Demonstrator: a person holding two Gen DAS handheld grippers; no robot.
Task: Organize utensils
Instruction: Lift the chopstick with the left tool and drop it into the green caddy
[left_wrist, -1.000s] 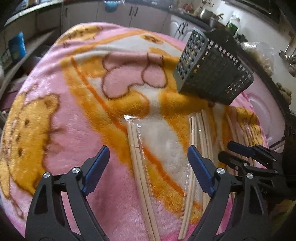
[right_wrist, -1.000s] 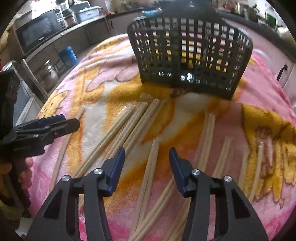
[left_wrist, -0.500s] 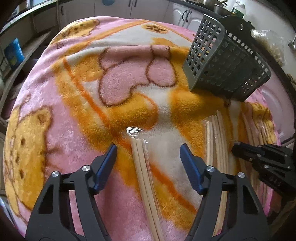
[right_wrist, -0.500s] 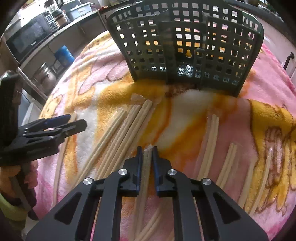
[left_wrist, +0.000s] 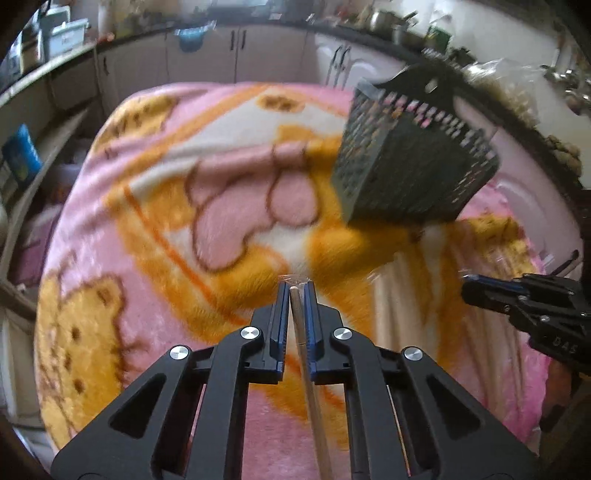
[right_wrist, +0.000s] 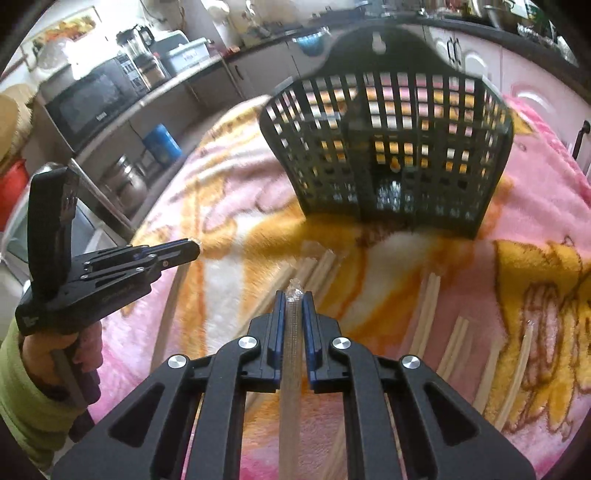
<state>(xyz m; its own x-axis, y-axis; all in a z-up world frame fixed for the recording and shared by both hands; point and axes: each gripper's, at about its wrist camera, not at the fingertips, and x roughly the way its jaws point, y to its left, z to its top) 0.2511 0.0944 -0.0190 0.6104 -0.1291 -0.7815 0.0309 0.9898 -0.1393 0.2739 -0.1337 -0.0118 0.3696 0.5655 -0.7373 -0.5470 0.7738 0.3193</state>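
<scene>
My left gripper (left_wrist: 295, 291) is closing hard on a clear-wrapped pair of wooden chopsticks (left_wrist: 308, 373), and its pads press on it just above the blanket. My right gripper (right_wrist: 293, 295) is shut on another wrapped pair of chopsticks (right_wrist: 290, 354), held lifted. The dark slotted utensil basket (right_wrist: 388, 147) stands ahead of it, and appears at the upper right as the basket (left_wrist: 413, 166) in the left wrist view. Each gripper shows in the other's view from the side: the right gripper (left_wrist: 467, 284) and the left gripper (right_wrist: 194, 249). Loose chopsticks (right_wrist: 430, 295) lie on the blanket.
A pink and orange fleece blanket (left_wrist: 155, 229) covers the table. More chopstick pairs (right_wrist: 517, 373) lie at the right. A hand in a green sleeve (right_wrist: 33, 391) holds the left gripper. A kitchen counter with a microwave (right_wrist: 92, 103) and cabinets (left_wrist: 240, 55) ring the table.
Both grippers went from open around a wrapped chopstick pair to shut on it. Both have risen from the blanket with their pairs. The left wrist view is now blurred by motion.
</scene>
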